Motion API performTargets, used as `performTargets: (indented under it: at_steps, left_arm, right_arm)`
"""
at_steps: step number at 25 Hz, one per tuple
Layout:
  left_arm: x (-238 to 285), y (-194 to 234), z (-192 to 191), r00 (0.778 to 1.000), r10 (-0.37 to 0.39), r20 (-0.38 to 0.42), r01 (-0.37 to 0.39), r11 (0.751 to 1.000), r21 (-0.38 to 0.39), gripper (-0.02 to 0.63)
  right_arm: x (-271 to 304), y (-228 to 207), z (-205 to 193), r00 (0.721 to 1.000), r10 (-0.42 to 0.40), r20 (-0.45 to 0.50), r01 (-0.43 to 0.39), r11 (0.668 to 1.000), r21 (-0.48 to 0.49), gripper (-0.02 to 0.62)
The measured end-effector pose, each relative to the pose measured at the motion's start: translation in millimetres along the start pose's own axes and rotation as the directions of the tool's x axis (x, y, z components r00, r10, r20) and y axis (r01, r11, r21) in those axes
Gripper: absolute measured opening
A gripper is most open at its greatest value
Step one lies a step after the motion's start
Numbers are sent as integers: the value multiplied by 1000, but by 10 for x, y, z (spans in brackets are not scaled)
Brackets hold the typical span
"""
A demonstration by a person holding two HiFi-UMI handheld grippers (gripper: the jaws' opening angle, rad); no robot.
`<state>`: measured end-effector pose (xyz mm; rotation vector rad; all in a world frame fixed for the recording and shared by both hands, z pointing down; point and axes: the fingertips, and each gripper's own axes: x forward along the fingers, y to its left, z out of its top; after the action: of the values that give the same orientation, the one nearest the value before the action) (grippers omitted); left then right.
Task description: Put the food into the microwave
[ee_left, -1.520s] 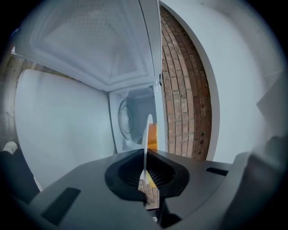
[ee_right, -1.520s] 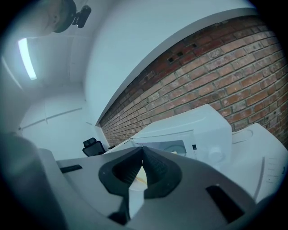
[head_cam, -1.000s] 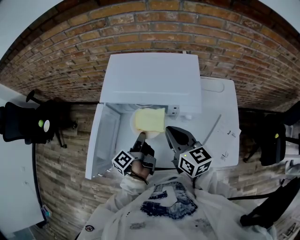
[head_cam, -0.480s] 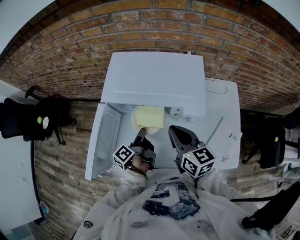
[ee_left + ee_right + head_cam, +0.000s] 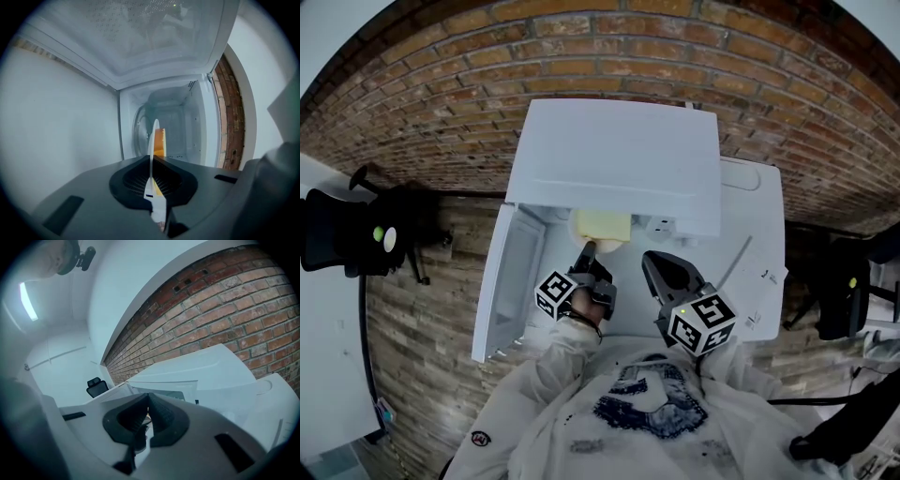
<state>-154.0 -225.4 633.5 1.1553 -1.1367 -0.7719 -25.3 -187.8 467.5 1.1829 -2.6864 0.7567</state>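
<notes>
Left claw (image 5: 151, 164) is clamped on the rim of the plate (image 5: 153, 136) carrying the yellow food (image 5: 602, 225), partway into the open microwave (image 5: 614, 159); right claw (image 5: 147, 401) is pinched together on nothing, just beside it. Risk: with a rim-only grip the plate could tip and shed the food, or catch the turntable (image 5: 139, 136). The microwave's top hides the plate's far end in the head view, and the food type is unclear.

The microwave (image 5: 614, 159) and plate (image 5: 153, 136) are coloured white, the food (image 5: 602, 225) yellow. The wall (image 5: 581, 47) is patterned with red-brown bricks. The cubes (image 5: 555, 292) are marked with black-and-white squares.
</notes>
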Motion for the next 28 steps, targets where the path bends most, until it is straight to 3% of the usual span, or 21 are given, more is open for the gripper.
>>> performTargets:
  at_steps: [19, 28]
  left_arm:
    - [453, 291, 149, 997, 68, 25, -67, 997, -29, 18]
    - [566, 351, 189, 998, 57, 30, -56, 997, -43, 18]
  right_arm:
    - [12, -173, 66, 1000, -26, -4, 26, 1000, -7, 14]
    - [35, -212, 66, 1000, -30, -10, 30, 1000, -2, 14]
